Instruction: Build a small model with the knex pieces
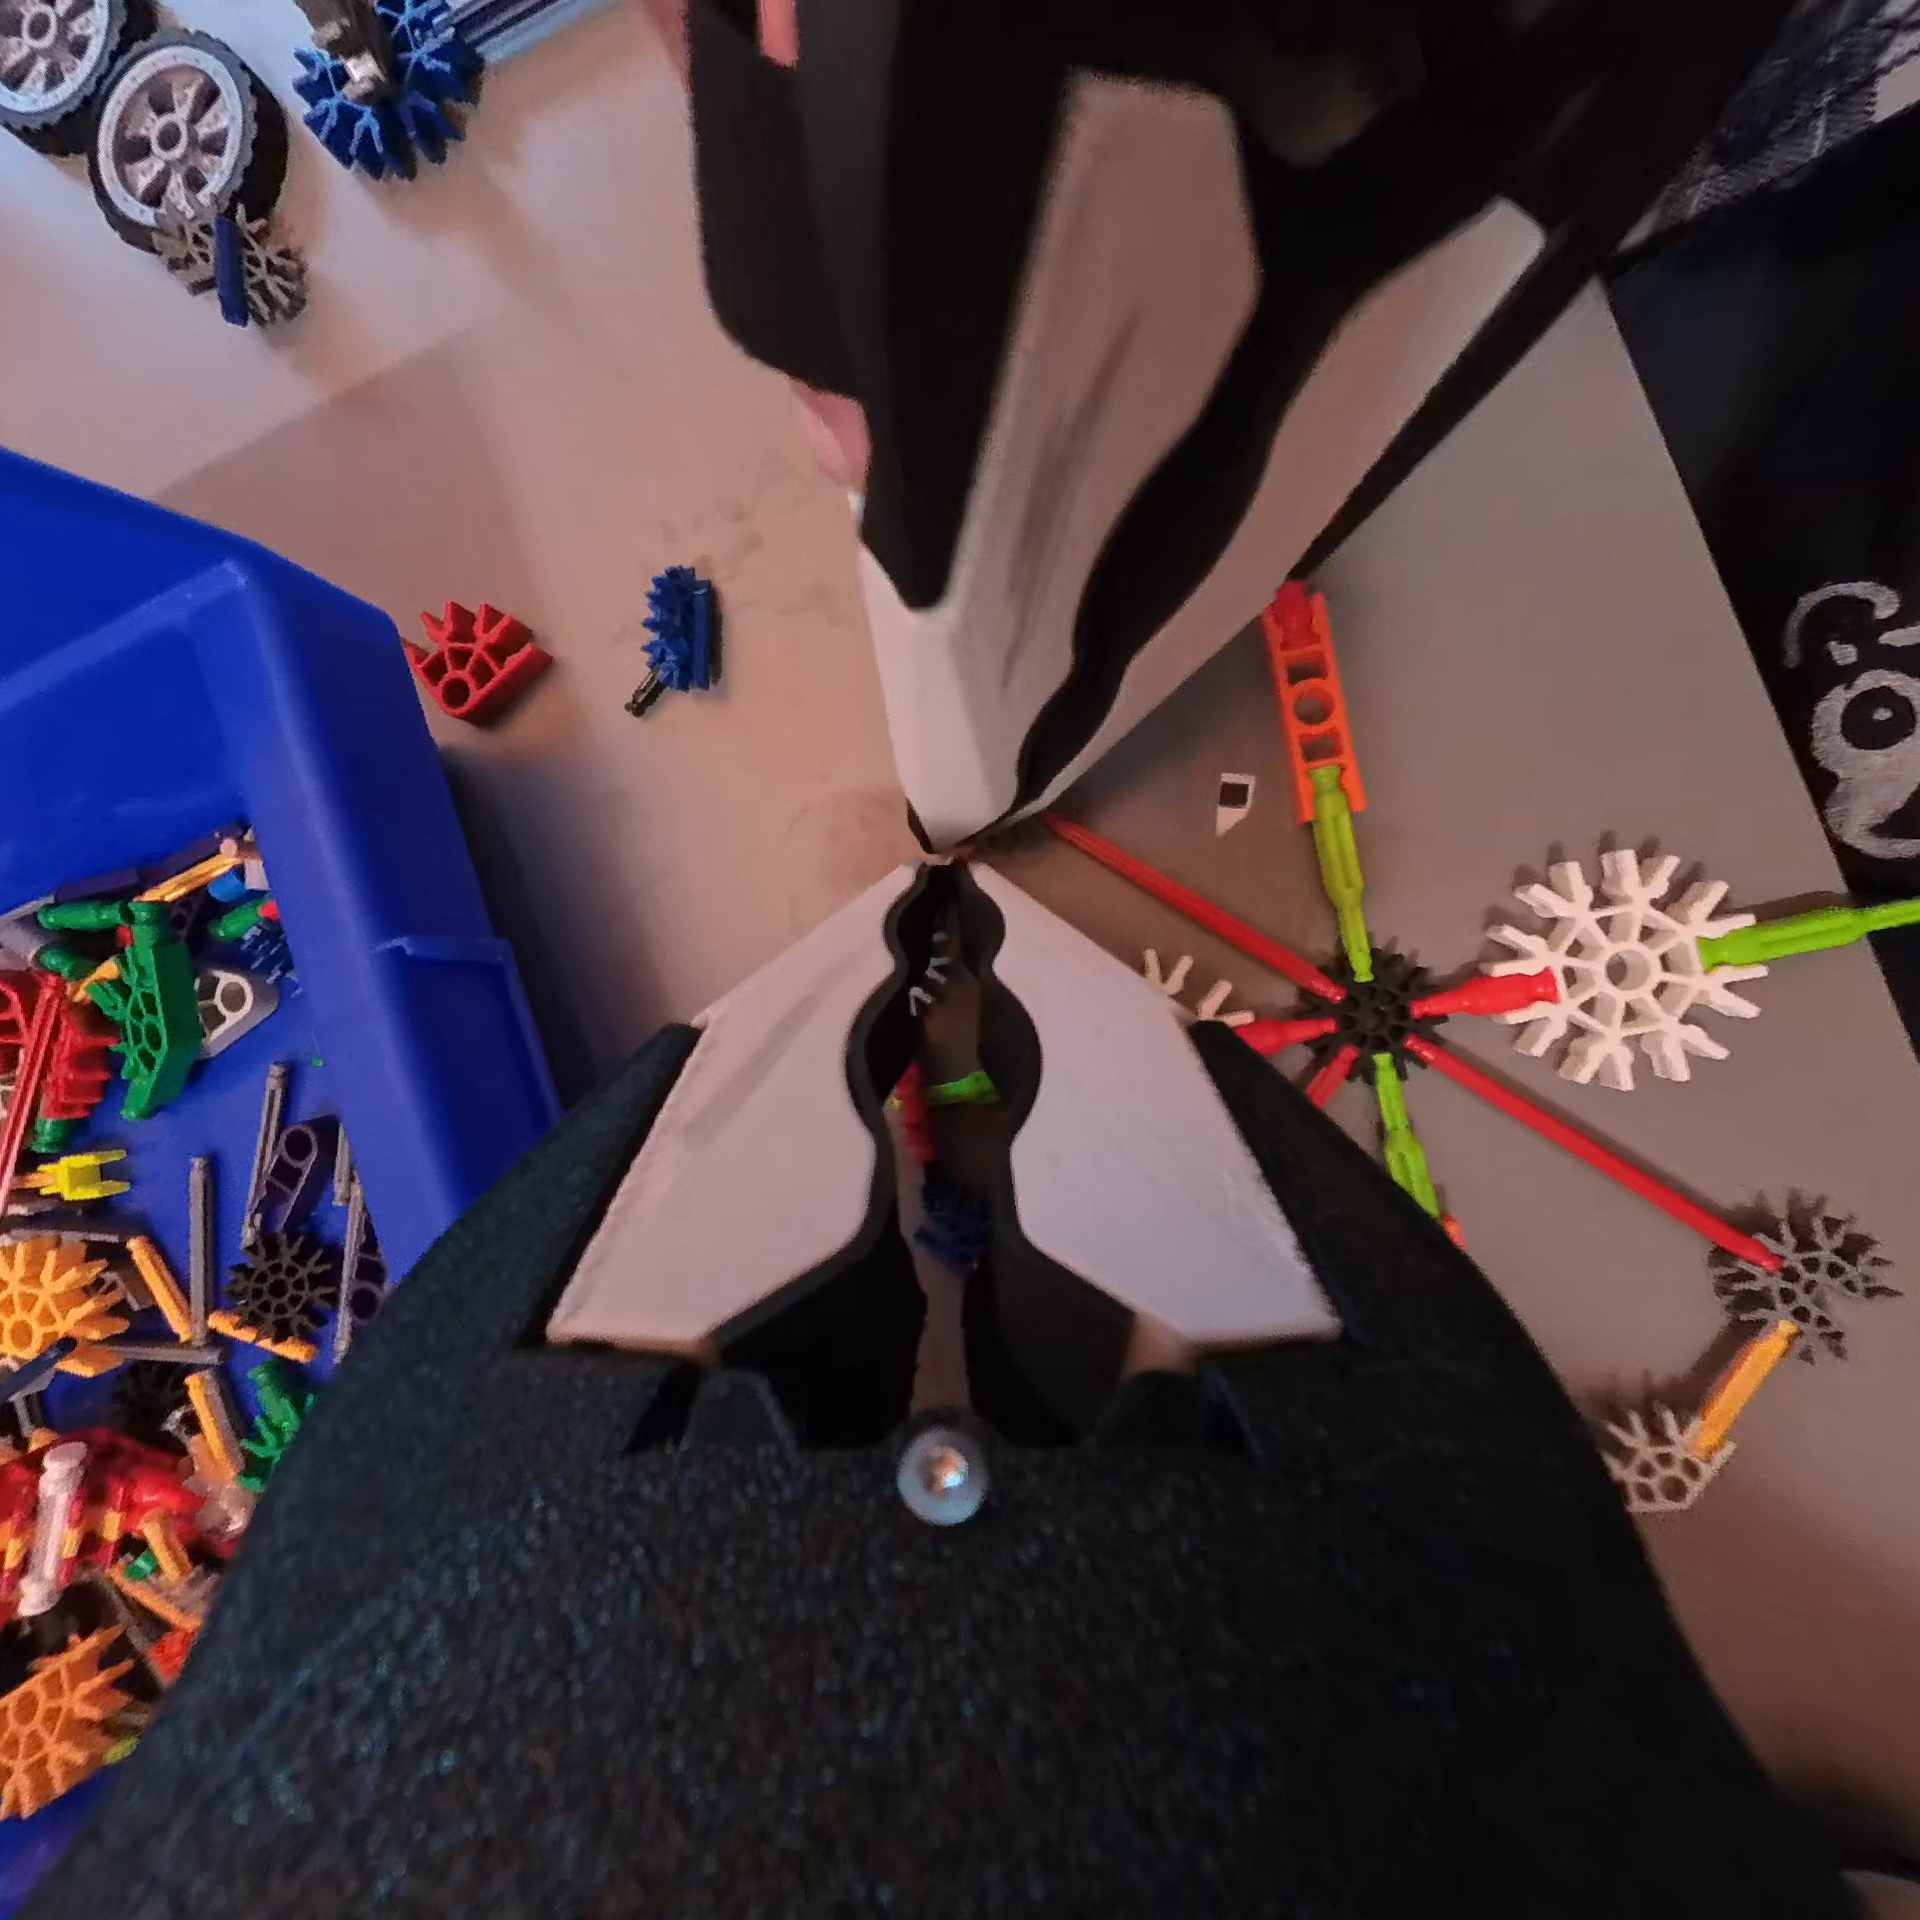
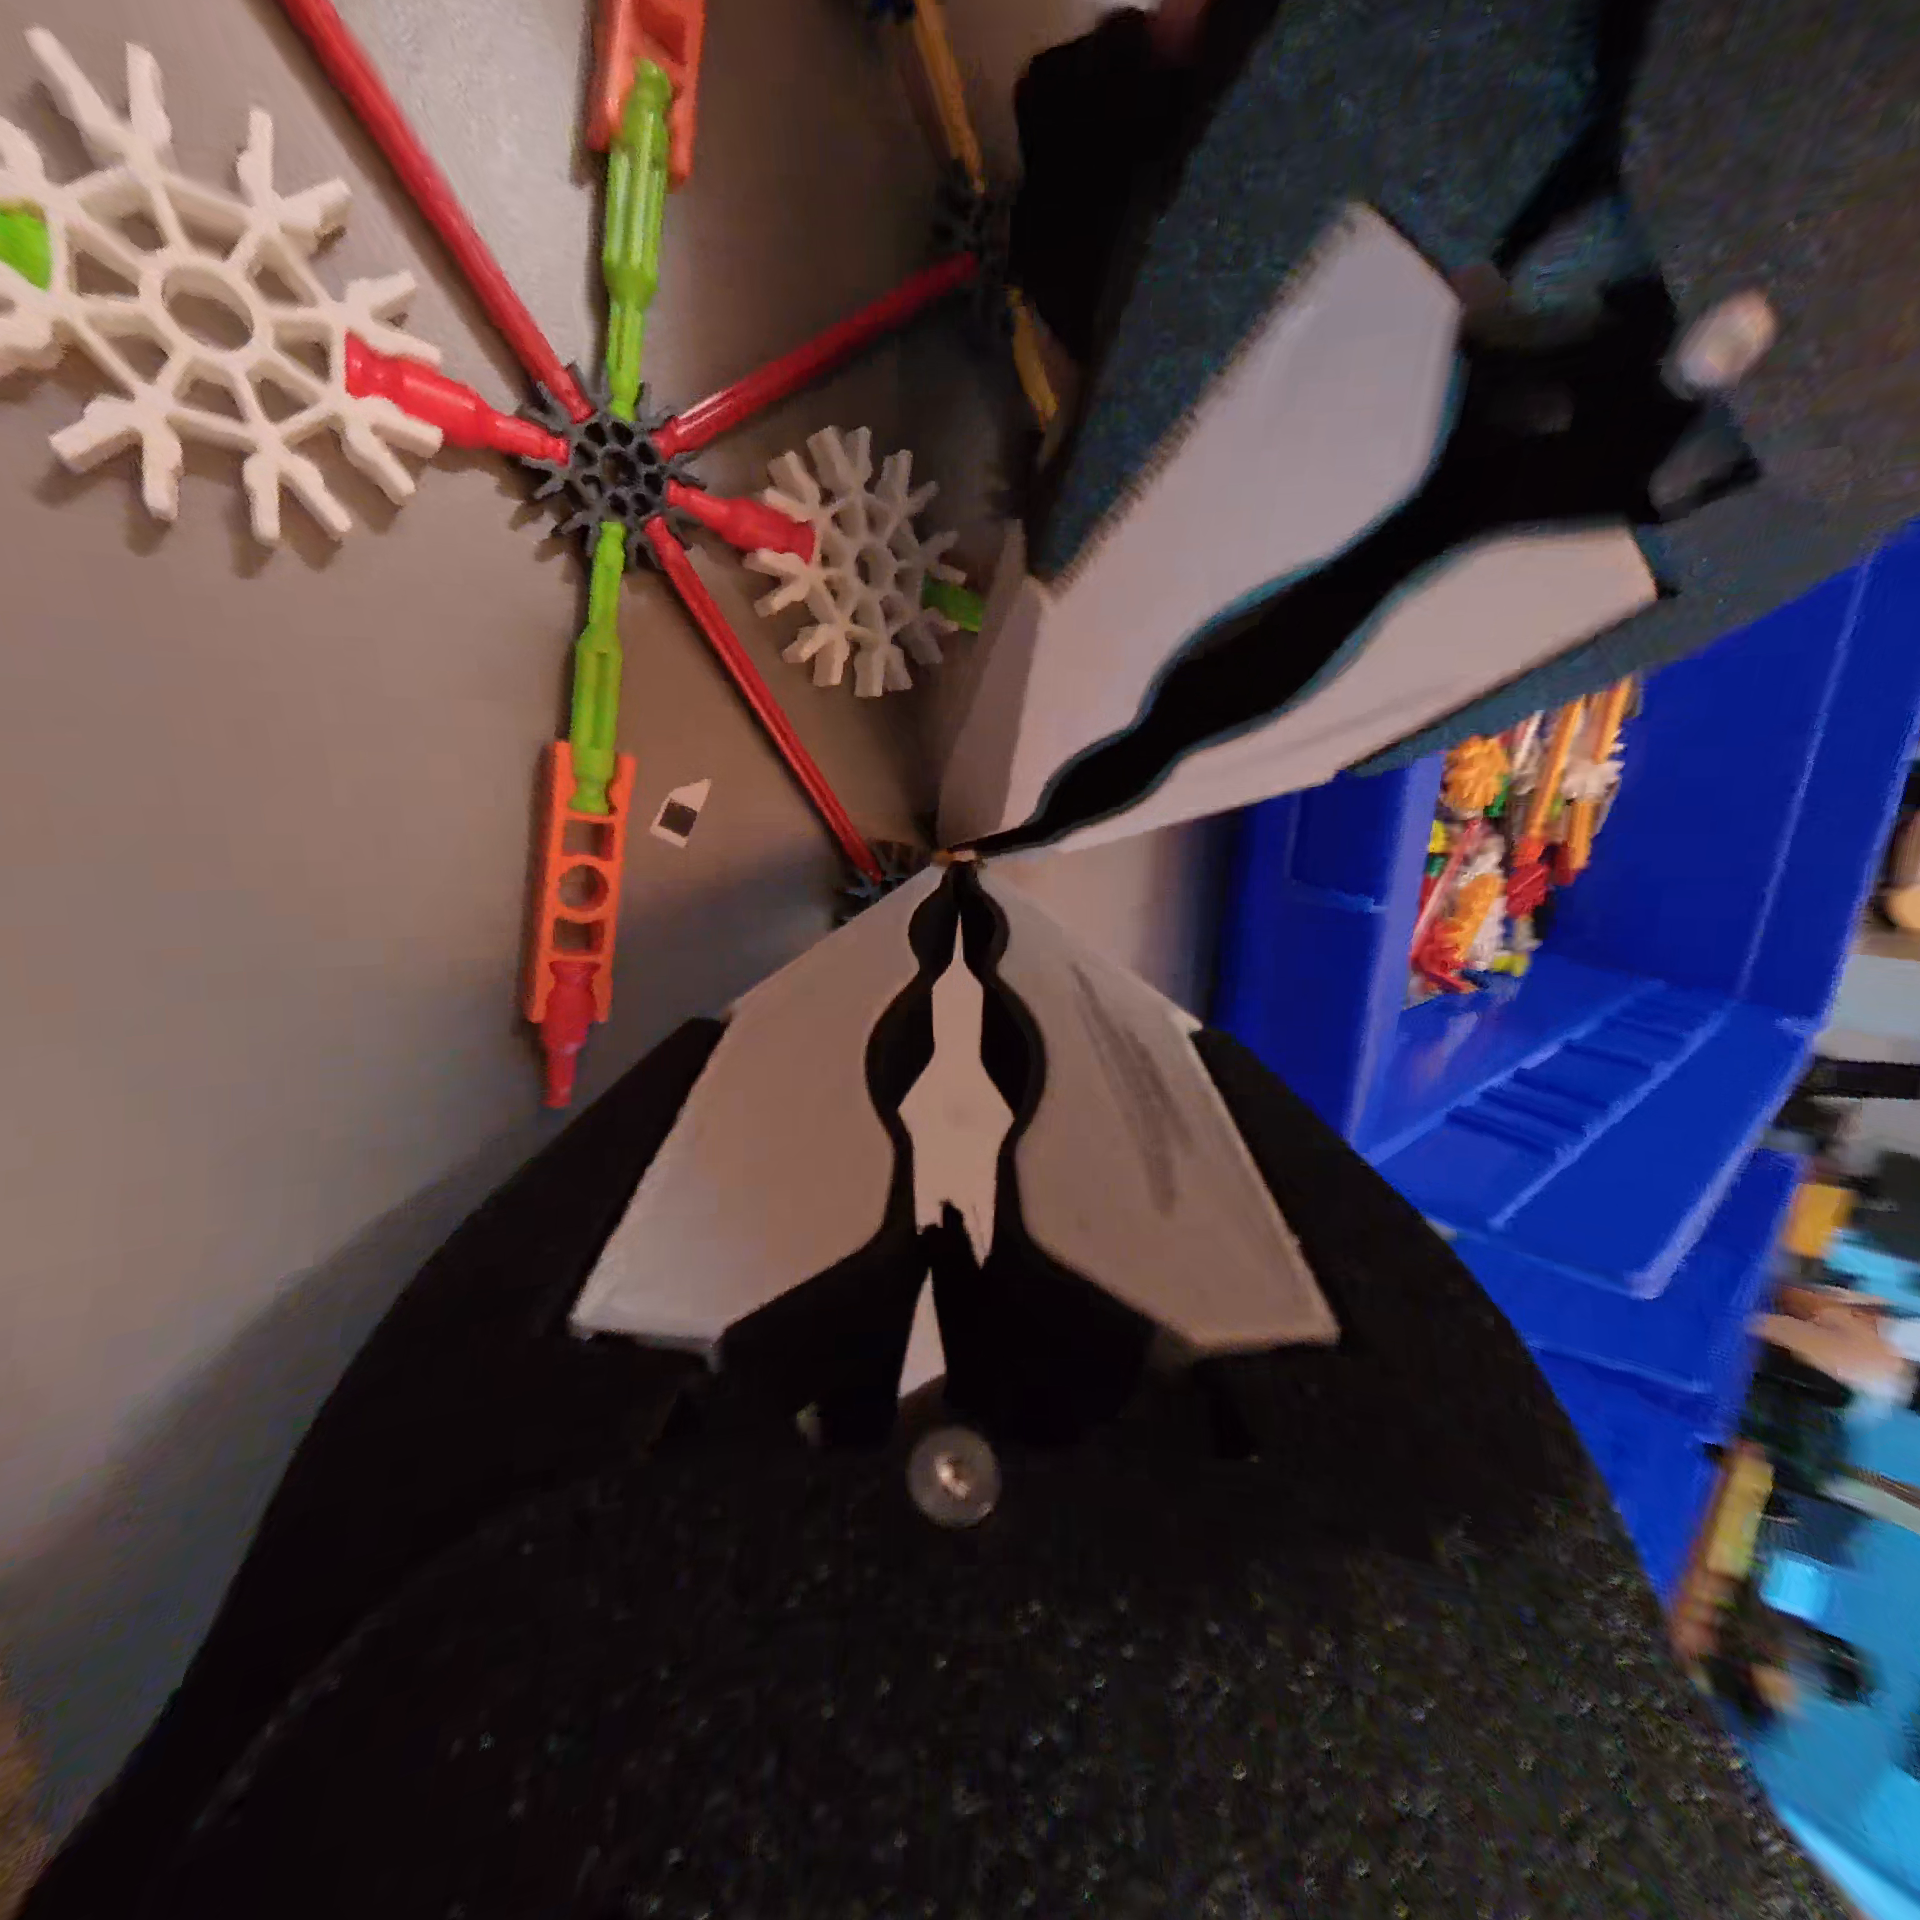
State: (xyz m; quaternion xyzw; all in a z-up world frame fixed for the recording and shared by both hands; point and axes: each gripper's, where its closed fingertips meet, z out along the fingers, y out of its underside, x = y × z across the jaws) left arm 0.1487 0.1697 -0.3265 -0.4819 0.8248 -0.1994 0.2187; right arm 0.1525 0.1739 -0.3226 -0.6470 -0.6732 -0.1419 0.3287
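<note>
My left gripper (image 1: pixel 935 878) and right gripper (image 2: pixel 954 883) are both shut and meet tip to tip just above the grey table. The right gripper (image 1: pixel 971 836) comes in from the top of the left wrist view. The left gripper (image 2: pixel 961 847) comes in from the upper right of the right wrist view. A tiny yellowish bit shows where the tips meet; I cannot tell which gripper holds it. Right beside the tips is a dark connector (image 2: pixel 868 888) on the end of a red rod (image 2: pixel 769 696). The rod runs to the black hub (image 2: pixel 618 468) of a flat rod-and-connector build.
The build has a big white snowflake connector (image 1: pixel 1621 971), a smaller one (image 2: pixel 862 561), an orange connector (image 1: pixel 1311 717) and a grey connector (image 1: pixel 1803 1283). A blue bin (image 1: pixel 208 727) of loose parts stands to the left. Loose red (image 1: pixel 478 665) and blue (image 1: pixel 681 634) connectors and wheels (image 1: pixel 177 135) lie beyond. The grippers are tip to tip, or close to it. About 7 cm separates my left fingertips from the black hub (image 2: pixel 618 468).
</note>
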